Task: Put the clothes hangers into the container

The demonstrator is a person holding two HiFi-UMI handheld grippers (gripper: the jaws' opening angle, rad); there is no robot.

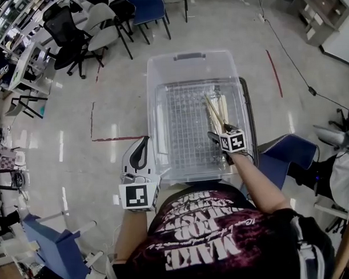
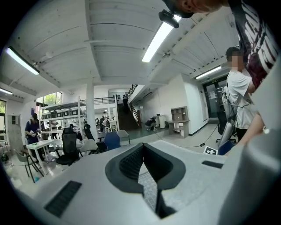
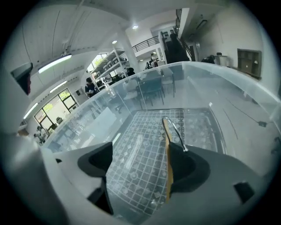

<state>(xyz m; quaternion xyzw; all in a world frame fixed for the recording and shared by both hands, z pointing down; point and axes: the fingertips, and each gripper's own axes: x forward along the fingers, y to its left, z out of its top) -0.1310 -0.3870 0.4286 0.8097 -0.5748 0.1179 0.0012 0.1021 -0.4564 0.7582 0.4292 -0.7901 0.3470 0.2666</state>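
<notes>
A clear plastic container (image 1: 161, 73) stands on the floor in front of me. Wooden clothes hangers (image 1: 216, 111) lie inside it along the right side. My right gripper (image 1: 215, 134) reaches into the container's near right corner. Its jaws stand wide open (image 3: 140, 167). One wooden hanger (image 3: 167, 145) with a metal hook rests on edge against the inner face of the right jaw, and the left jaw is well clear of it. The container's gridded floor (image 3: 140, 140) shows between the jaws. My left gripper (image 1: 142, 144) hovers outside the container's left wall, shut (image 2: 142, 162) with nothing in it.
Office chairs (image 1: 96, 30) and a blue chair (image 1: 150, 8) stand beyond the container. A blue seat (image 1: 289, 152) sits close on the right, another blue piece (image 1: 52, 243) at lower left. A cable (image 1: 291, 57) crosses the floor. A person (image 2: 239, 101) stands nearby.
</notes>
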